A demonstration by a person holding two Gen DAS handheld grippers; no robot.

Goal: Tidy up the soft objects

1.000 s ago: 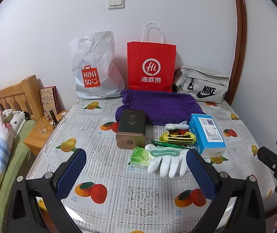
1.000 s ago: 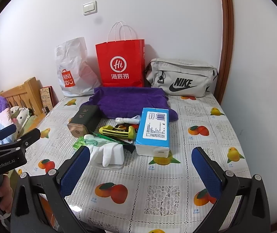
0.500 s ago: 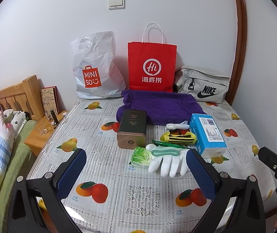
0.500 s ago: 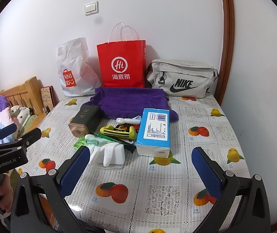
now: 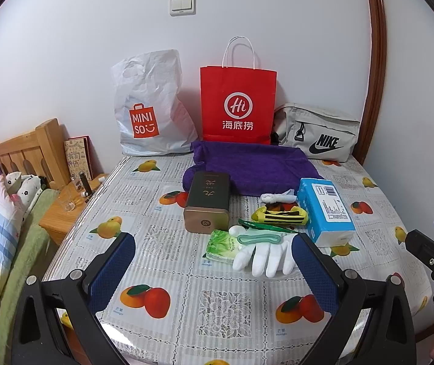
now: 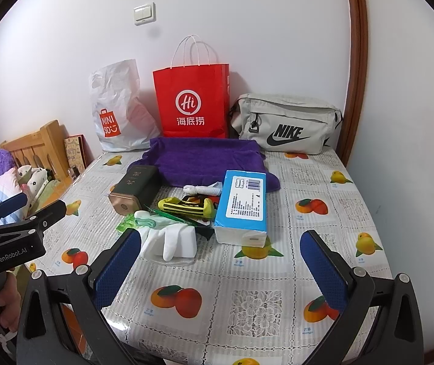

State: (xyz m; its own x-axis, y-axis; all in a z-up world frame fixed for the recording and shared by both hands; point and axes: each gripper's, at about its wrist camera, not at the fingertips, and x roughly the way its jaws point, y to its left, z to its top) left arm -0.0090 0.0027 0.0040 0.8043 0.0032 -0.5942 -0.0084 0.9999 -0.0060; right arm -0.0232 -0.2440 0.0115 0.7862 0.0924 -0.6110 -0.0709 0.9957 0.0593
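Note:
A purple towel [image 5: 253, 164] lies at the back of the fruit-print table [image 5: 211, 298]. In front lie a rolled white cloth [image 5: 278, 197], a yellow-black sock [image 5: 281, 214], a white glove [image 5: 265, 255], a blue tissue pack [image 5: 323, 210] and a green packet [image 5: 221, 245]. The same glove [image 6: 171, 241] and tissue pack [image 6: 243, 203] show in the right wrist view. My left gripper [image 5: 214, 273] is open and empty, just short of the glove. My right gripper [image 6: 220, 269] is open and empty near the front edge.
A dark tea tin [image 5: 208, 202] stands left of the pile. A Miniso bag [image 5: 150, 106], a red paper bag [image 5: 238, 103] and a grey Nike bag [image 5: 317, 137] line the wall. A bed and a nightstand [image 5: 68, 210] are at the left.
Both views have crept slightly; the objects sit a touch lower and nearer. Nothing on the table has moved, and both grippers stay open.

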